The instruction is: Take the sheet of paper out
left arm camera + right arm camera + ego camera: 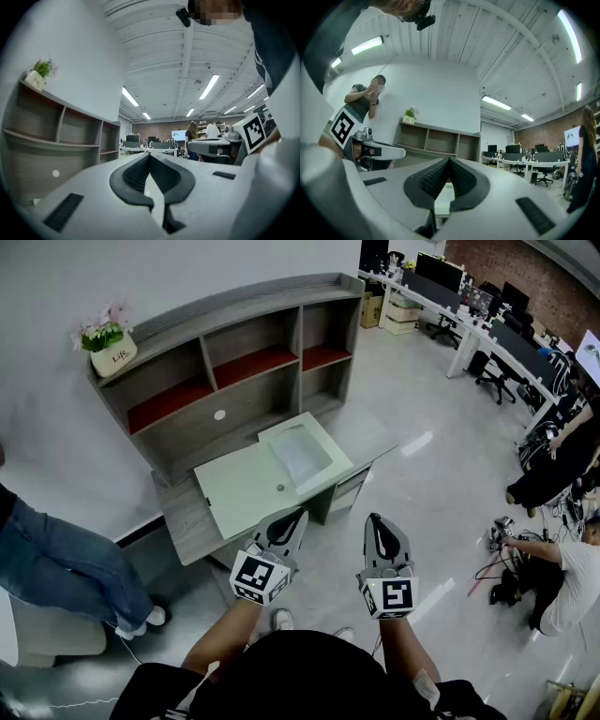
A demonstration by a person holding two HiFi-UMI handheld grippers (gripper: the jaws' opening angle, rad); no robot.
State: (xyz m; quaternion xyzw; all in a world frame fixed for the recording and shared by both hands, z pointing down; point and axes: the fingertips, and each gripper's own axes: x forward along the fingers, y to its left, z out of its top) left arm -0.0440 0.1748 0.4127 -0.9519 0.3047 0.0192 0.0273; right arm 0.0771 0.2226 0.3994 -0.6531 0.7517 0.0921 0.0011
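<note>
A grey desk (192,521) with a shelf unit (234,352) stands against the white wall. On it lies a flat pale-green box (246,486). A recessed tray at the box's right end holds a whitish sheet (300,456). My left gripper (298,515) (149,157) hovers level just in front of the desk's near edge, shut, with nothing between its pads. My right gripper (375,519) (450,162) hangs beside it to the right, over the floor. It is also shut and empty. Both are apart from the box and the sheet.
A potted plant (111,341) tops the shelf unit's left end. A person in jeans (56,563) stands at the left of the desk. Another person (567,582) crouches on the floor at the right among cables. Office desks and chairs (469,306) fill the far right.
</note>
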